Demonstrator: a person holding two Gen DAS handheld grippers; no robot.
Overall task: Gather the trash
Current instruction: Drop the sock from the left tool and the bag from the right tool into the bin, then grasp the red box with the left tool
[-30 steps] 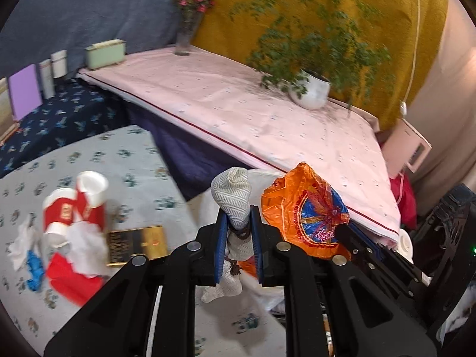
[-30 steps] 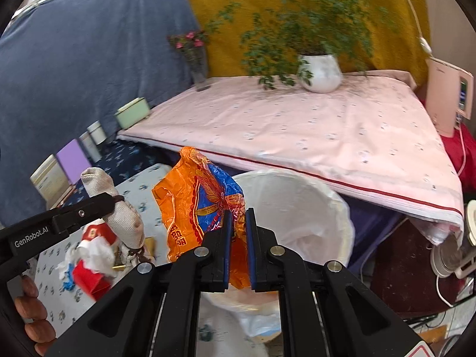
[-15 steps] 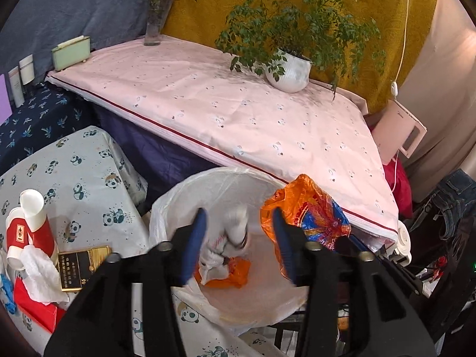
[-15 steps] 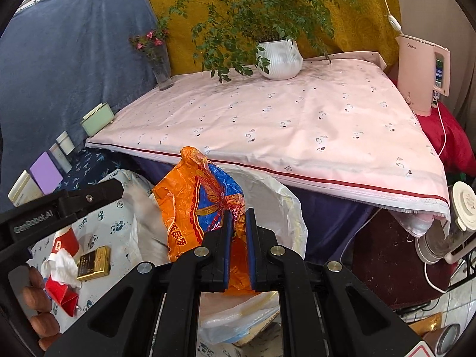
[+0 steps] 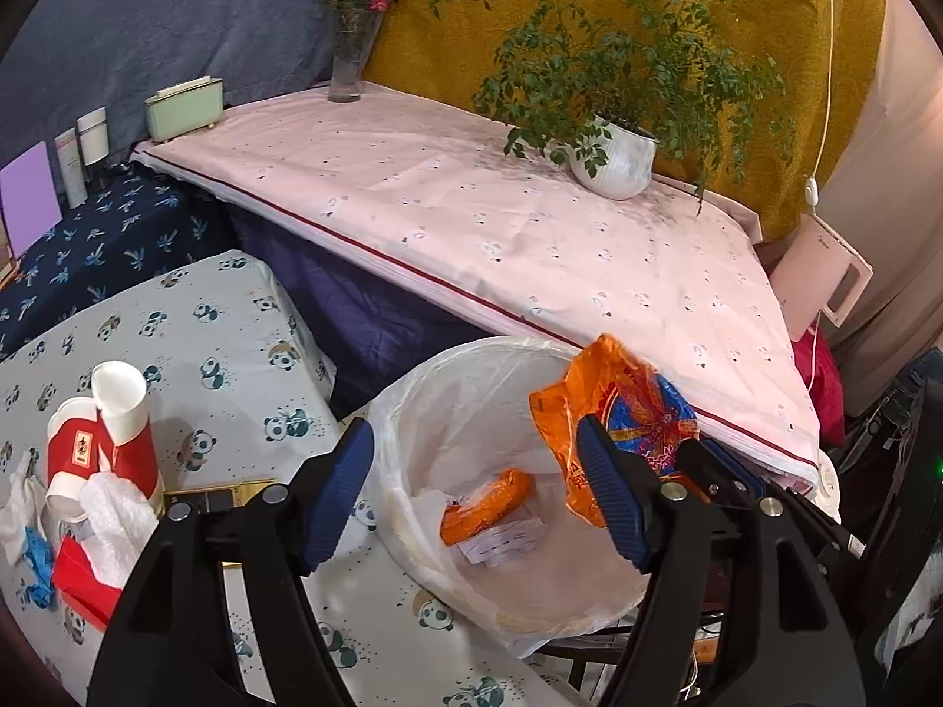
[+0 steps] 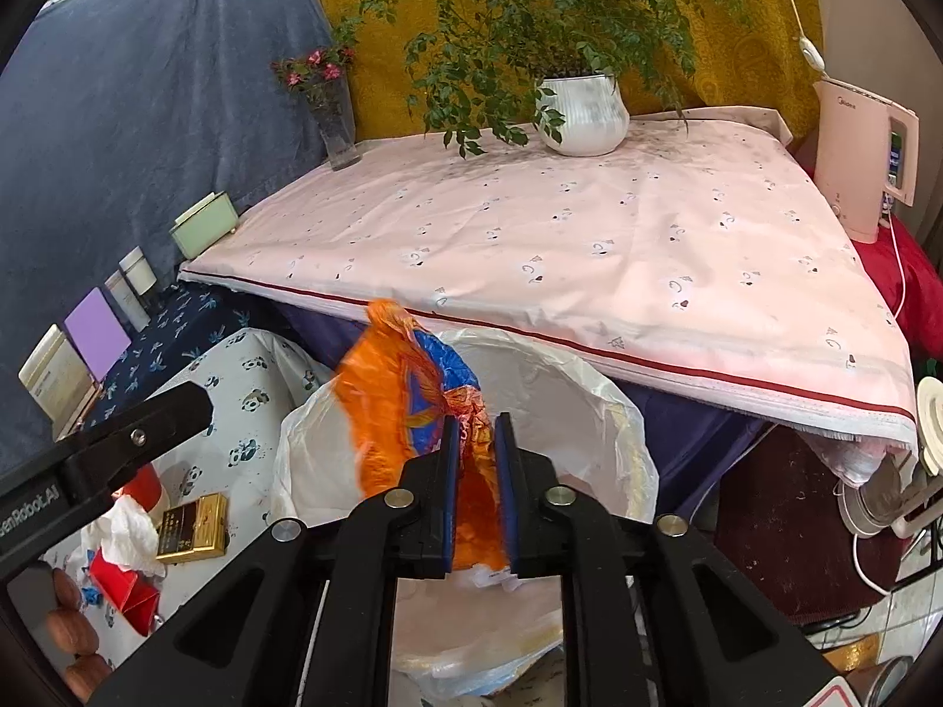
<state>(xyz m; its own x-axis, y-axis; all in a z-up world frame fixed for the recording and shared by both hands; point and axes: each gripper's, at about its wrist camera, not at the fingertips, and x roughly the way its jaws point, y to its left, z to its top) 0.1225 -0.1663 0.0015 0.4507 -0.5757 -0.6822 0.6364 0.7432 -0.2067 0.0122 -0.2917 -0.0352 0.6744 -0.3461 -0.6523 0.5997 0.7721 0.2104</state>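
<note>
A white-lined trash bin (image 5: 412,412) stands beside the panda-cloth table; an orange wrapper and white paper (image 5: 489,506) lie inside. My left gripper (image 5: 471,471) is open and empty above the bin. My right gripper (image 6: 477,442) is shut on an orange and blue snack bag (image 6: 406,389), held over the bin's rim (image 6: 589,377); the bag also shows in the left wrist view (image 5: 619,412). More trash lies on the table: red paper cups (image 5: 100,442), white tissue (image 5: 112,512), a gold box (image 6: 191,527).
A pink-clothed table (image 5: 501,224) with a potted plant (image 5: 613,159), flower vase (image 5: 348,65) and green box (image 5: 183,106) stands behind the bin. A pink appliance (image 6: 860,159) stands at the right. Boxes (image 6: 94,336) line the dark blue surface at the left.
My left gripper moved from the table to over the bin, opened and let go of the grey-white sock, which dropped out of sight. My right gripper carried the snack bag over the bin.
</note>
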